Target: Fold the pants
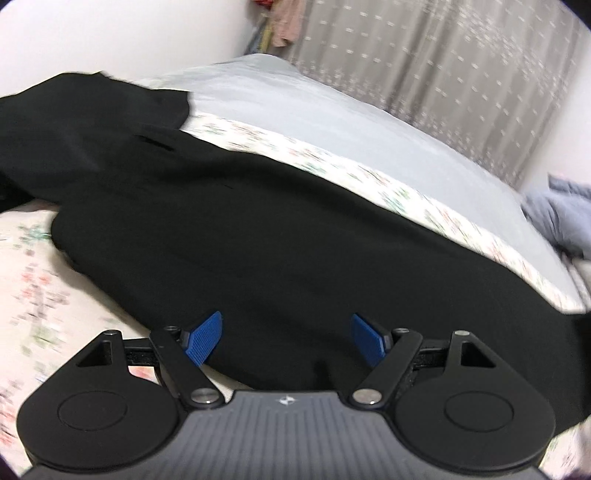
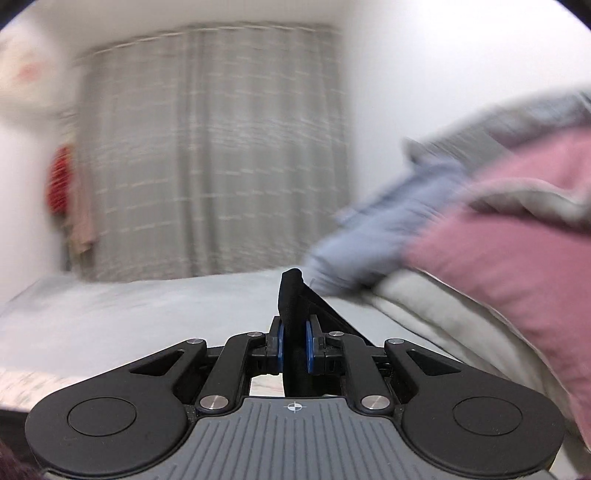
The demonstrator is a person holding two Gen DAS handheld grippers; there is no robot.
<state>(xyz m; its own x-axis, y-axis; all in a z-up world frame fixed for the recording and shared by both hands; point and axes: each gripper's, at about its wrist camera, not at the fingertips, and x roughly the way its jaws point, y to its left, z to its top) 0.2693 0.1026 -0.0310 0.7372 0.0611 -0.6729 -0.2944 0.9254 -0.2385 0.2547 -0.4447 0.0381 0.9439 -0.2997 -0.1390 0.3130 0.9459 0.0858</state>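
Left wrist: black pants (image 1: 258,229) on floral bed (image 1: 33,295), grey curtain (image 1: 461,74) behind

We are in a bedroom of a home, looking across a bed (image 1: 332,122) made up with a pale grey cover and a floral-printed sheet (image 1: 40,280) that shows along its edges. Behind the bed we see a long grey patterned curtain (image 2: 221,147) hanging against plain white walls (image 2: 424,74), and in the corner beside it a few garments (image 1: 284,29) hang, one of them red. At the head of the bed we find a pink pillow (image 2: 517,258) and a crumpled blue-grey cloth (image 2: 388,229) piled on a grey cushion, the ordinary clutter of a lived-in room.
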